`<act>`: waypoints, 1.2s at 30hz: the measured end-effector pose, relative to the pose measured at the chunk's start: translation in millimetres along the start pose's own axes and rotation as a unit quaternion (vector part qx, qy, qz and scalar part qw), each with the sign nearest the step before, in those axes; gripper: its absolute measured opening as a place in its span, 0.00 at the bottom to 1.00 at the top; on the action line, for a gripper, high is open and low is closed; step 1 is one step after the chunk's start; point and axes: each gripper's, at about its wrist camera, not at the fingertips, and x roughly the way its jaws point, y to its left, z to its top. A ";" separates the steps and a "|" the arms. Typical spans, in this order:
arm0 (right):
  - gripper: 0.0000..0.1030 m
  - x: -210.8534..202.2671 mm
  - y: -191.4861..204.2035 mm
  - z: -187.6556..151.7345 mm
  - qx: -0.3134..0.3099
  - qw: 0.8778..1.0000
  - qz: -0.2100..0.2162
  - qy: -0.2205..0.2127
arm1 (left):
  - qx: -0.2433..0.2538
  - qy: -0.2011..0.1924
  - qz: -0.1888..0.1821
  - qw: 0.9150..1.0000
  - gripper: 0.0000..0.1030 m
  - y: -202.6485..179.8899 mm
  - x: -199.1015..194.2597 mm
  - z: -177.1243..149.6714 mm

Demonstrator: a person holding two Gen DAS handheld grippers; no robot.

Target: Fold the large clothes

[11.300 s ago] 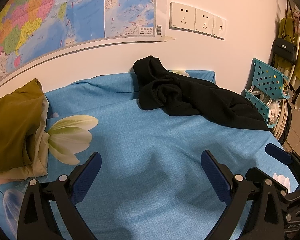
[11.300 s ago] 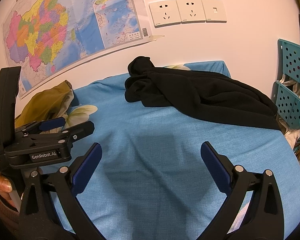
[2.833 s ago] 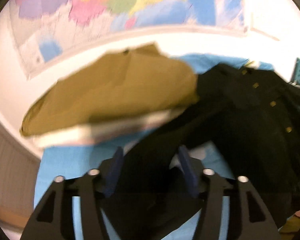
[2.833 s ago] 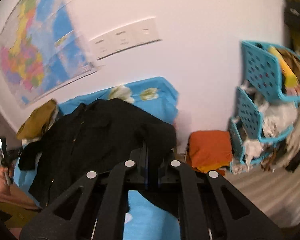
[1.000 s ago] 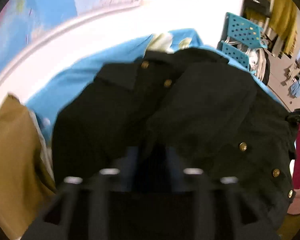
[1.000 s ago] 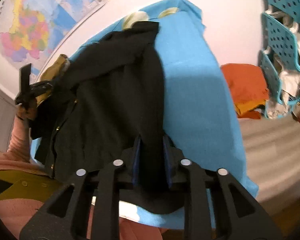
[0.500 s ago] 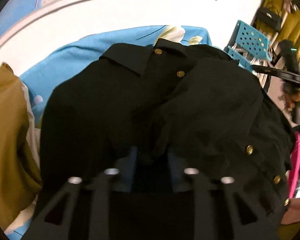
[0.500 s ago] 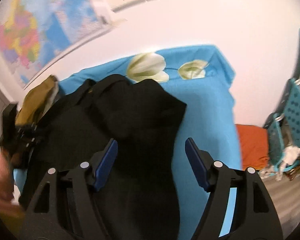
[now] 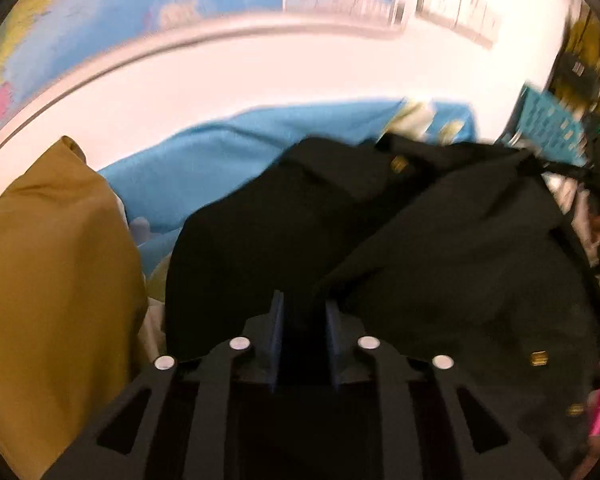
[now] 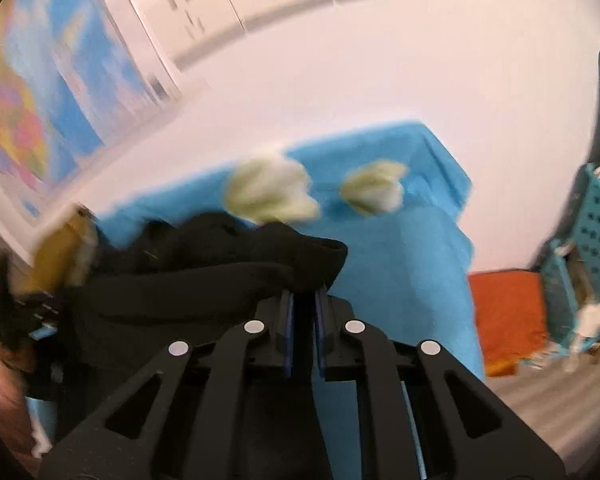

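Between both tongs, black coat [image 9: 452, 248] folds, blurred edges

I see a black coat [image 9: 440, 248] with small gold buttons [image 9: 538, 358] on a bright blue bedsheet [image 10: 400, 264] printed with cream-white flowers [image 10: 270, 194]. An olive-mustard garment [image 9: 56, 280] sits to the left. My grippers are black with dark blue pads [image 10: 286, 330]. A multicoloured map [image 10: 52, 92], teal perforated baskets [image 10: 596, 228] and an orange cloth [image 10: 508, 316] fill the edges.
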 end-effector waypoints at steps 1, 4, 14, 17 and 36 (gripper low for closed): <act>0.21 7.8 -1.1 -2.1 0.009 1.000 -0.014 0.016 | -0.002 0.010 0.019 1.000 0.47 -0.6 6.6 0.5; 0.32 -0.1 2.2 -5.6 0.017 1.000 -0.022 -0.007 | -0.026 0.018 0.011 0.999 0.51 8.0 13.7 1.0; 0.45 -43.0 109.6 -32.6 -0.123 0.988 0.067 -0.058 | -0.008 0.020 -0.021 1.000 0.24 11.4 15.2 -5.0; 0.45 -21.8 150.3 -41.8 -0.170 0.981 0.093 -0.026 | -0.018 0.011 -0.024 1.000 0.15 15.0 14.2 10.6; 0.46 56.0 257.8 -53.4 -0.221 0.966 0.128 0.046 | -0.015 -0.082 0.063 0.995 0.74 67.4 -102.8 -60.3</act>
